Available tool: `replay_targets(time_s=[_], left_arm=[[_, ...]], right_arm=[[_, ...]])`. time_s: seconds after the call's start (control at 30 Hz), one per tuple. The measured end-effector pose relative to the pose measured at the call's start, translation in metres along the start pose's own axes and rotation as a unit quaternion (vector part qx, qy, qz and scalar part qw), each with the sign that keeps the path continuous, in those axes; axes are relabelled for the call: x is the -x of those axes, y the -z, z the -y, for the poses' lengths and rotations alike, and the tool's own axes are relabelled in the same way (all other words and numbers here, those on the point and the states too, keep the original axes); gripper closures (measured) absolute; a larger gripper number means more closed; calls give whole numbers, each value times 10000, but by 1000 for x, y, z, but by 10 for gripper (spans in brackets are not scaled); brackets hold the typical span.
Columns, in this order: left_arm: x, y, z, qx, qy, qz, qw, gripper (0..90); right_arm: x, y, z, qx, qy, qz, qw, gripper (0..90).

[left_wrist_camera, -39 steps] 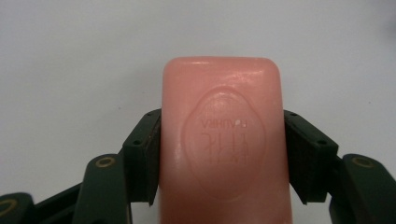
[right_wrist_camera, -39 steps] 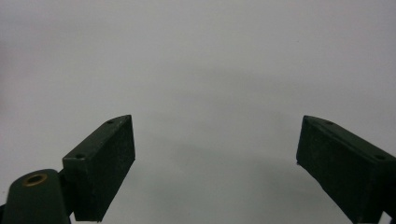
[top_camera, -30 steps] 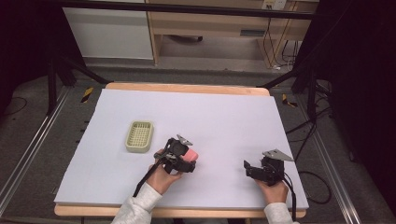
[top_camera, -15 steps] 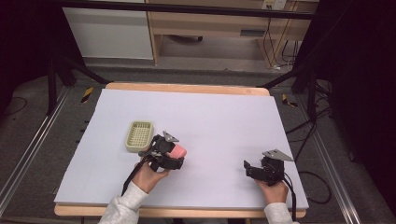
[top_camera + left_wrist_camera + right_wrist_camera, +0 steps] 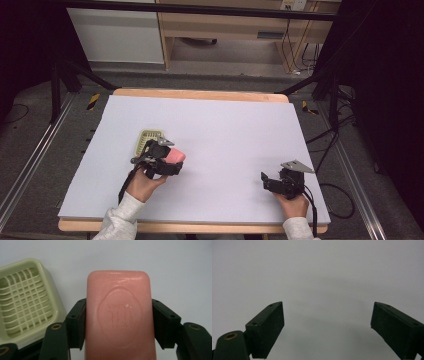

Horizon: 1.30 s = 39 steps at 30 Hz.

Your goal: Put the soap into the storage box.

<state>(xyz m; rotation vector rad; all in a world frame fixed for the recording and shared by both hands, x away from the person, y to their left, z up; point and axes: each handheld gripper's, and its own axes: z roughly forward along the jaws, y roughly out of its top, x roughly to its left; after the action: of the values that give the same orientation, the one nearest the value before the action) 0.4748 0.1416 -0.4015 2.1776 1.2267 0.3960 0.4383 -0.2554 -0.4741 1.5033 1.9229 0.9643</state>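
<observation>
A pink bar of soap point(image 5: 119, 315) with an embossed oval sits clamped between the black jaws of my left gripper point(image 5: 117, 322), which is shut on its two long sides. From above, the soap point(image 5: 174, 156) is held just above the table, right beside a pale green slatted soap dish point(image 5: 146, 138). In the left gripper view that soap dish point(image 5: 25, 300) lies to the left of the soap, empty. My right gripper point(image 5: 266, 180) rests near the table's front right, and its own view shows its jaws point(image 5: 327, 330) wide apart over bare white surface.
The white table top point(image 5: 230, 130) has a wooden edge at the back and front. Dark stands and cables flank the table on both sides, and a wooden cabinet stands behind it.
My left gripper has carried the soap leftward and slightly away from the person, up to the soap dish. The right gripper has stayed in place.
</observation>
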Motion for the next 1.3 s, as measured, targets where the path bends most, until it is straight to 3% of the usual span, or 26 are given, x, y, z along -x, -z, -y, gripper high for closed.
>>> replay_targets(time_s=[0.53,1.03,1.3], left_arm=[[-39,9,0,134,445,-202,9987,370],[-69,11,-3,208,708,-489,9961,370],[-80,5,-7,167,815,-643,9945,370]], right_arm=[[-1,0,0,-7,59,1,10000,119],[-1,0,0,-4,57,1,10000,119],[-1,-1,0,-11,53,-8,10000,119]])
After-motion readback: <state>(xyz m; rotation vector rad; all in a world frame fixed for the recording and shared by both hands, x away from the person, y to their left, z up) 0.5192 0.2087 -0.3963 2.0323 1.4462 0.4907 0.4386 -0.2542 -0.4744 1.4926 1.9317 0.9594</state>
